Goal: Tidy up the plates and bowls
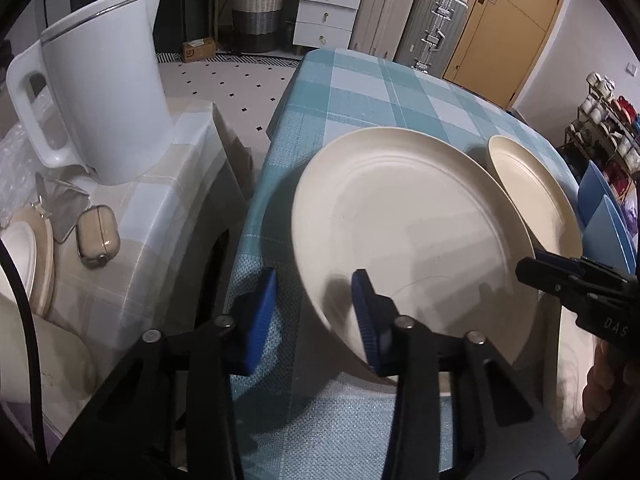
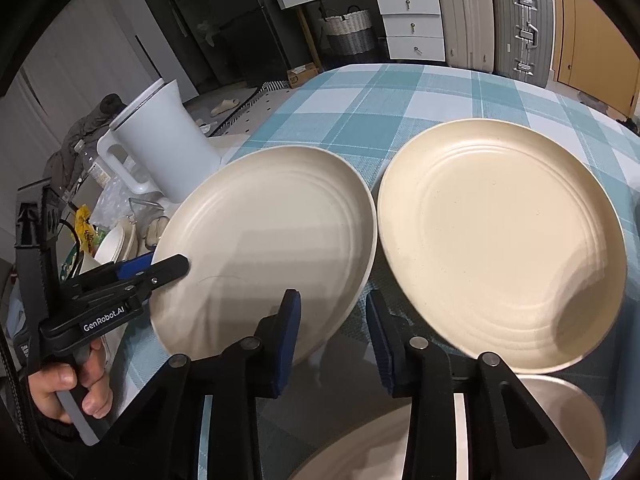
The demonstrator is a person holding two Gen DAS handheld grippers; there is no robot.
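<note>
Left wrist view first: the left gripper [image 1: 316,312] has its jaws spread wide, and the near rim of the big cream plate [image 1: 408,232] sits in the gap between the blue pads, one pad on the upper face of the rim and the other out past the edge, not touching. So it's straddling the rim, not pinching it. The plate is tilted, near edge raised off the checked teal worktop [image 1: 380,88]. A second cream plate [image 1: 532,192] lies just beyond it to the right, partly tucked behind the first. The right gripper [image 1: 532,268] pokes in from the right edge next to that plate. Off to the left there's a white jug [image 1: 100,92] and a small beige earbud case [image 1: 98,236] on a lower side surface.

Right wrist view: the right gripper [image 2: 334,328] is also spread open, holding nothing, its pads sitting over the gap between the two plates. Left plate [image 2: 268,248] and right plate [image 2: 500,240] sit side by side, rims almost touching. The left gripper [image 2: 176,264] reaches the left plate's rim from the side. A third cream dish [image 2: 360,440] shows at the bottom edge, mostly hidden.
</note>
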